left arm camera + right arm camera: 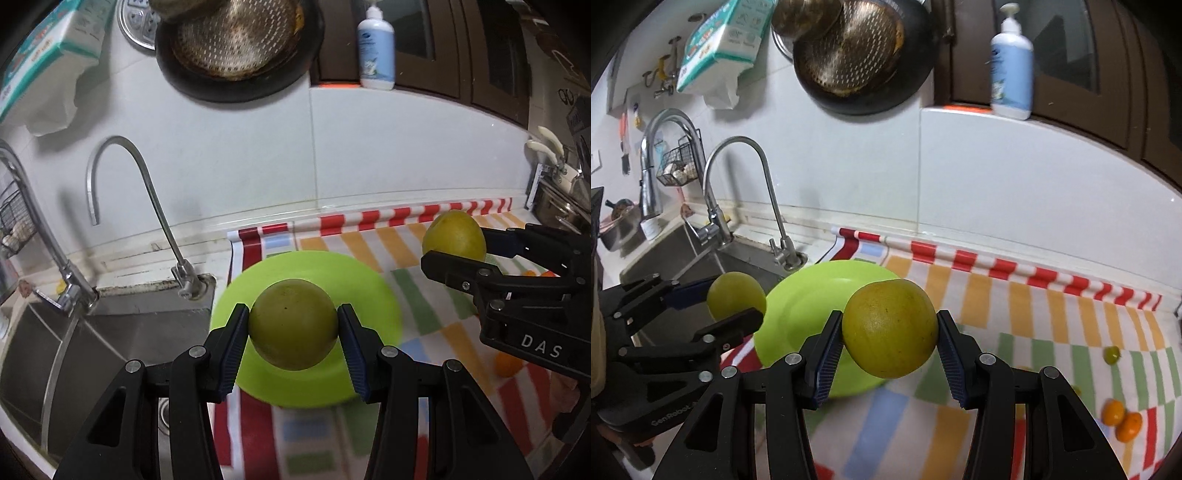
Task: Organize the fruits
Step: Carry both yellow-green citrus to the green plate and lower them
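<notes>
You are working over a kitchen counter covered by a striped and checked cloth (1015, 317) in red, orange, green and blue, set against a white tiled wall (258, 155). To the left of the cloth lies a steel sink (122, 332). Two taps stand at it: a slim gooseneck tap (764, 192) at the near corner and a larger mixer tap (665, 162) further left. On the wall above hang a dark pan with a perforated metal strainer (857, 55) inside it and a pack of tissues (720, 40). One white pump bottle (1012, 74) stands on the ledge before dark cabinet doors.

One green plate (809, 314) rests on the cloth's sink-side end.

Count of large yellow-green fruits: two, both held in the air. Your left gripper (293, 330) is clamped on the first fruit (293, 325), directly above the plate. Your right gripper (890, 332) is clamped on the second fruit (890, 328), above the cloth at the plate's right edge. In each, both blue pads (829, 354) press the fruit's sides.

Small fruits on the cloth, right wrist view: two orange ones (1121, 419) touching each other near the right edge, and one small green one (1112, 354) further back, apart from them.
</notes>
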Tool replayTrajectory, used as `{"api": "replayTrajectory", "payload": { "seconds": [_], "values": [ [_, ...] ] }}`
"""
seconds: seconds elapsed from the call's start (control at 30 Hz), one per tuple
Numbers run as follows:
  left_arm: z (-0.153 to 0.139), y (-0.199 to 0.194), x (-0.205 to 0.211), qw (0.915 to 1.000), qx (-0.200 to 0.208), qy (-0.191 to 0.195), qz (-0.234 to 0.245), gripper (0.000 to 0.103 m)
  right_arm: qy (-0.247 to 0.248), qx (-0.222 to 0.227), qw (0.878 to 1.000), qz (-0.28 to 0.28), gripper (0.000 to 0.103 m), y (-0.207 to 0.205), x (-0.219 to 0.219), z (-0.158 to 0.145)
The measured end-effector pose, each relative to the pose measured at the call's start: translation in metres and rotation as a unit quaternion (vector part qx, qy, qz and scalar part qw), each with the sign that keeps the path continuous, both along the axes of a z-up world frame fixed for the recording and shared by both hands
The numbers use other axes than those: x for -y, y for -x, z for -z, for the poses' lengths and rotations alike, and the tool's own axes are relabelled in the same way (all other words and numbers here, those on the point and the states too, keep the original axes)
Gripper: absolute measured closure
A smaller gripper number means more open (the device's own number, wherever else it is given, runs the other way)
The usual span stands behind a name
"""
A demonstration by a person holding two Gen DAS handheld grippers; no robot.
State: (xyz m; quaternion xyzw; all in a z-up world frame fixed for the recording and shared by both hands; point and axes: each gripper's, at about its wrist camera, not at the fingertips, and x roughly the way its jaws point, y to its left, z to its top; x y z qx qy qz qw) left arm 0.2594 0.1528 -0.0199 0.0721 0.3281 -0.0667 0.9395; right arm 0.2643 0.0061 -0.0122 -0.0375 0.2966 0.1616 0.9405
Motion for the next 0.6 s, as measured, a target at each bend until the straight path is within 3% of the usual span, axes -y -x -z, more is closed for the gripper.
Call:
{"api": "replayTrajectory", "payload": {
  "seconds": [0.6],
  "values": [
    [0.062, -0.111, -0.023, 0.9964, -0.073, -0.007, 0.041, 0.055, 0.045, -0.096, 0.993, -0.042, 0.052, -0.121, -0.05, 0.051]
  ]
}}
